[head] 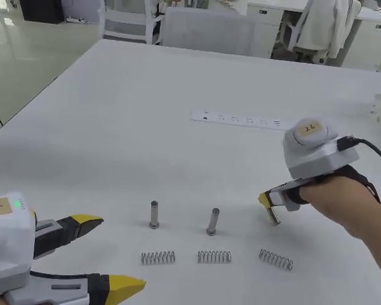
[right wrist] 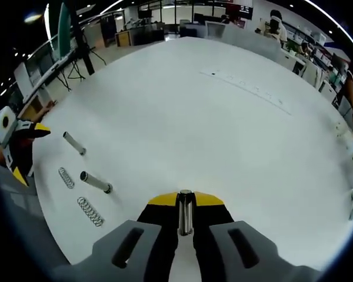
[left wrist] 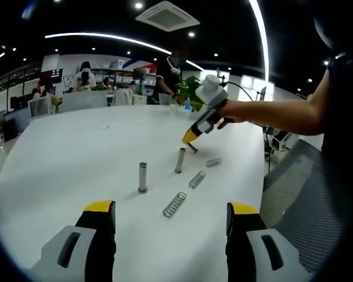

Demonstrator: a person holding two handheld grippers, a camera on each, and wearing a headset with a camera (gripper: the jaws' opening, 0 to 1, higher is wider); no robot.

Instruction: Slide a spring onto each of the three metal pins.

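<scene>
- R gripper (right wrist: 185,200): jaws narrow, clamped on third pin (right wrist: 185,214). Pin runs along the gap; its end pokes just past the yellow tips.
- Head view: that pin hangs tilted below the R jaws, lower end near the table (head: 146,95). Touching or not, can't tell.
- Right spring (head: 275,259) lies flat just below the R jaws, apart from the held pin.
- Left pin (head: 154,214) and mid pin (head: 213,222) stand on end, bare, off to the left of the R jaws and ahead of the L jaws.
- Left spring (head: 158,257) and mid spring (head: 214,257) lie flat, each just in front of its own pin, not touching it.
- L gripper (head: 116,253): jaws wide apart, holding nothing. Left spring sits just past its tips, roughly in line w/ the gap.
- Power strip (head: 238,119) lies well beyond both jaws.
</scene>
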